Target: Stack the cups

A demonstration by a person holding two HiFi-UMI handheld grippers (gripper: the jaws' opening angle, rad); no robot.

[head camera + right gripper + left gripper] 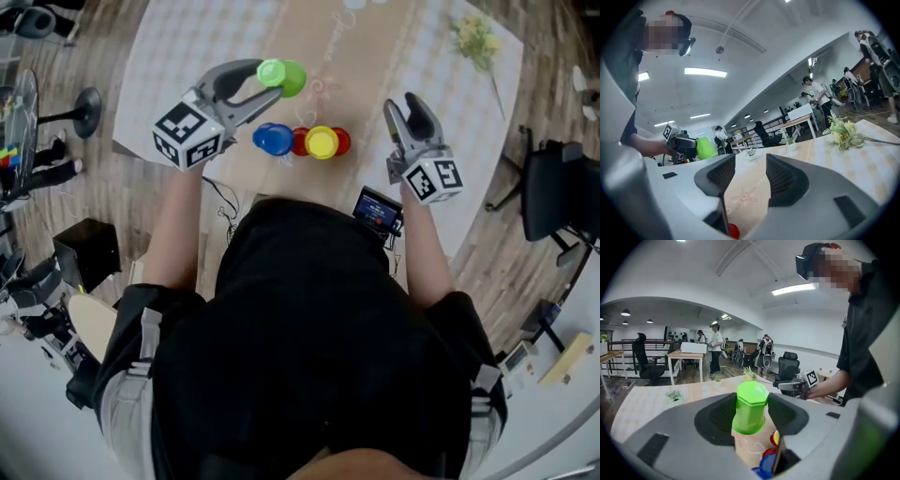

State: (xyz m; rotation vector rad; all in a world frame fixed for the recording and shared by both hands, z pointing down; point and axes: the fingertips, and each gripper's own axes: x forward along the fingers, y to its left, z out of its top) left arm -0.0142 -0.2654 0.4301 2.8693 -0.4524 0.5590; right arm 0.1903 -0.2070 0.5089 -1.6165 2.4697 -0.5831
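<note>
So the left gripper (269, 79) is clamping the green cup (284, 77) by its sides and holding it mouth-down in the air, a bit to the far side of the other cups. Those are sitting in a row on the table (187, 56), nearer the person. The blue cup (274, 139) is on the left, with a red cup (300, 142) touching it, then the yellow cup (322, 142) and a second red cup (342, 141) peeking out on its right. The right gripper (410, 108) is hanging off to the right, jaws apart, nothing between them. I'm reading this as the carry step. Next it's needing the green one centred over a cup in the row and lowered straight, so it isn't knocking the neighbours.
</note>
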